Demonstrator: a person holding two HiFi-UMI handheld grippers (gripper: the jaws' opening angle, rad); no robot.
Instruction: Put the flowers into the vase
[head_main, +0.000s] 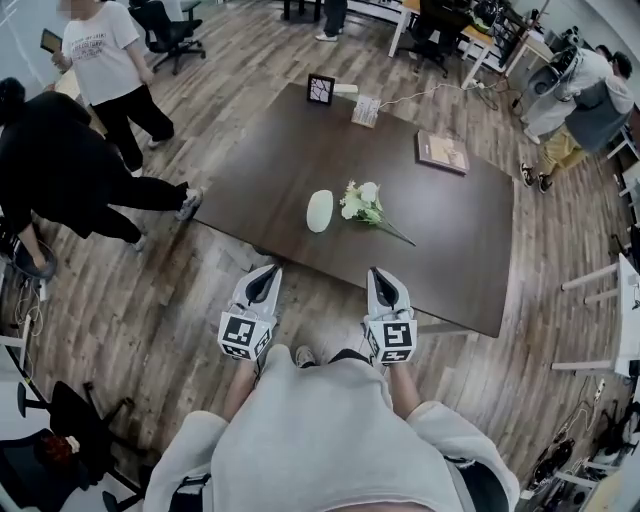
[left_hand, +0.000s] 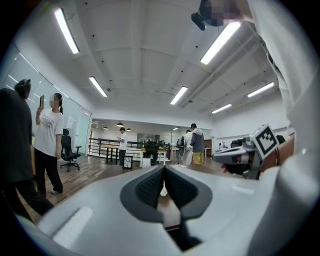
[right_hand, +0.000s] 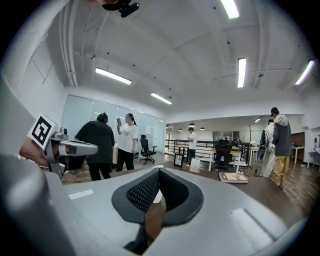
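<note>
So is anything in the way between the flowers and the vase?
No, nothing visible. The flowers lie right beside the vase on the table, with only a little bare tabletop between them. The book sits far off, towards the back.

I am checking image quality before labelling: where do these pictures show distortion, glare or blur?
Head view: strong fisheye, the floor planks curve, yet the flowers and vase look sharp. Left gripper view: ceiling lights glare white, corners black. Right gripper view: the same black corners and glare.
</note>
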